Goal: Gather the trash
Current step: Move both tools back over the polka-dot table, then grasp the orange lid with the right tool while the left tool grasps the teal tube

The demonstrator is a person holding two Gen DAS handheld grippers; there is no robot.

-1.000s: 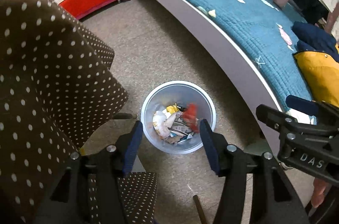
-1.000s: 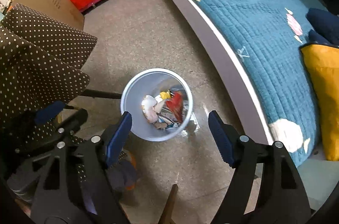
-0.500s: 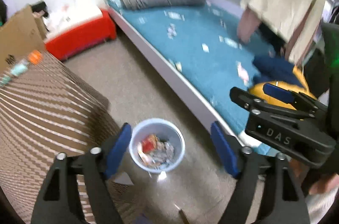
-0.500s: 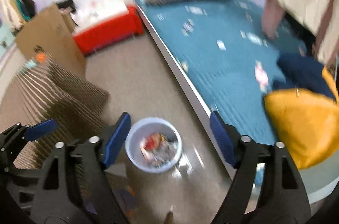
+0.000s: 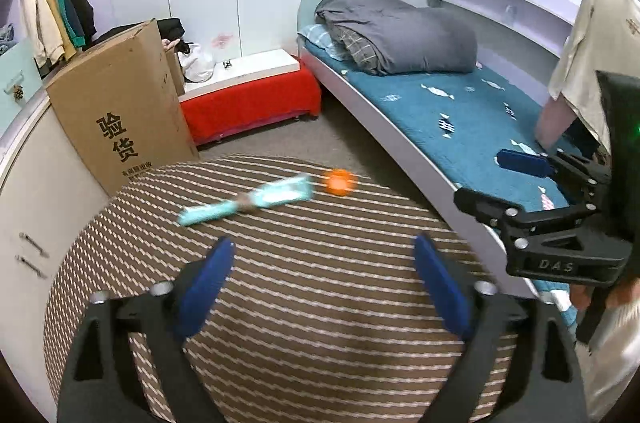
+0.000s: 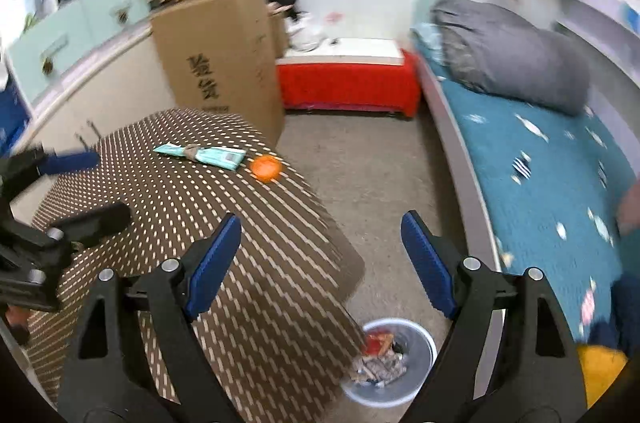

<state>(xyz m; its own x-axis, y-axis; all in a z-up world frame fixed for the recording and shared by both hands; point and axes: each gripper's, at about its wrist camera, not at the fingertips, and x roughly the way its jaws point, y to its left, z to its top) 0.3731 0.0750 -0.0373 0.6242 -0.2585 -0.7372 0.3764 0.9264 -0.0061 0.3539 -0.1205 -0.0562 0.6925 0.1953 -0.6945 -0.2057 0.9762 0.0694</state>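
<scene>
Left gripper [image 5: 320,279]: your blue-padded jaws are opening, already wide, nothing between them. It sits over the brown white-dotted tablecloth [image 5: 304,323].
Right gripper [image 6: 322,263]: wide apart, empty. It points past the table's near corner toward the floor.
Trash on table: a crumpled teal-and-white wrapper [image 6: 204,155] lies flat on the cloth at the far side; a small round orange piece [image 6: 265,167] sits just beside its right end, close to the table edge. In your left view both are motion-blurred, so I can't tell whether they touch.
Bin: a pale translucent round plastic wastebasket [image 6: 420,383] stands on the grey floor, below the table's corner and next to the bed frame. Mixed scraps inside, red and grey pieces on top.
Surroundings: a tall brown cardboard box with black printed characters [image 5: 120,119] stands behind the table; a low red-skirted bench [image 6: 348,83] is against the far wall; a bed with a teal patterned cover [image 5: 452,119] and a folded grey duvet [image 5: 404,35] runs along the right.
</scene>
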